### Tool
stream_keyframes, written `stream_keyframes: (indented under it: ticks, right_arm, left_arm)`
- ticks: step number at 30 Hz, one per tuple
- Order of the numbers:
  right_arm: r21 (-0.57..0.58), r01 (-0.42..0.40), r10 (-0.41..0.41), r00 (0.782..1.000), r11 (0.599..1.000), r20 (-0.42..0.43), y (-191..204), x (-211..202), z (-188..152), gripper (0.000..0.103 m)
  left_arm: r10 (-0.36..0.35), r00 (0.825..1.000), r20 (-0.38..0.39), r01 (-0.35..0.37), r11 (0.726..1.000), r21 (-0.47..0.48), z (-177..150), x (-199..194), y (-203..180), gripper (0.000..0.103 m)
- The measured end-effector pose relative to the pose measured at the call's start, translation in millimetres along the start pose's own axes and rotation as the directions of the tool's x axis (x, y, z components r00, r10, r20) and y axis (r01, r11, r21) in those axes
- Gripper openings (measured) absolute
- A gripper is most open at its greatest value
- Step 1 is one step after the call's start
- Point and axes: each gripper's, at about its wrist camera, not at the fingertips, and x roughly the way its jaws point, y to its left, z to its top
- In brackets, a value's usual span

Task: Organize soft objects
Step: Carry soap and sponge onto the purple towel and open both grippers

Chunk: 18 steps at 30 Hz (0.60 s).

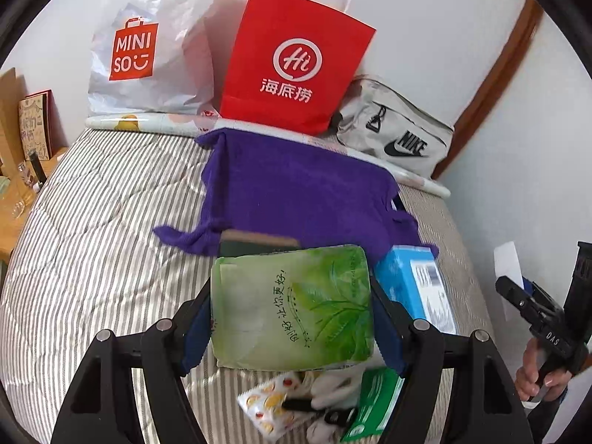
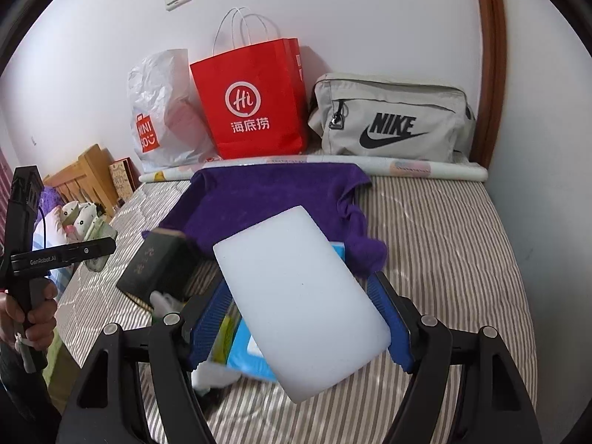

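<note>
I keep left gripper (image 1: 292, 318) clamped on green tissue pack (image 1: 292, 310), right gripper (image 2: 301, 318) clamped on white foam block (image 2: 299, 299), both lifted clear short of purple towel (image 2: 266, 199) for sorting.

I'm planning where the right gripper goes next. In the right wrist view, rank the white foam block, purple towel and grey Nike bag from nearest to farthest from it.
1. White foam block, between the right gripper's pads.
2. Purple towel, spread mid-bed, ahead.
3. Grey Nike bag, against the wall, back right.
</note>
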Motion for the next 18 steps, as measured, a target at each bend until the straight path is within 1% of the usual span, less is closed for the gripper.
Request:
stream_keyframes:
  ticks: [3, 6, 10, 14, 18]
  right_arm:
    - [-0.02, -0.007, 0.007, 1.0, 1.0, 0.005, -3, 11, 13, 0.074]
    - [-0.035, -0.017, 0.017, 1.0, 0.999, 0.005, -6, 24, 26, 0.074]
    - [-0.059, -0.01, 0.01, 1.0, 0.998, -0.006, -9, 41, 39, 0.074]
    - [-0.072, -0.018, 0.016, 1.0, 0.997, -0.02, -12, 62, 50, 0.074]
    - [-0.071, -0.021, 0.018, 0.999, 0.997, -0.036, -12, 86, 59, 0.074]
  left_arm:
    - [0.028, 1.0, 0.006, -0.028, 1.0, 0.001, 14, 9, -4, 0.073]
    - [0.042, 0.999, 0.001, -0.042, 0.999, -0.01, 26, 21, -6, 0.073]
    - [0.04, 0.999, -0.01, -0.041, 0.999, -0.031, 39, 36, -6, 0.073]
    - [0.058, 0.998, -0.015, -0.059, 0.998, -0.023, 50, 50, -6, 0.073]
    - [0.069, 0.997, -0.035, -0.07, 0.998, -0.01, 61, 67, -2, 0.073]
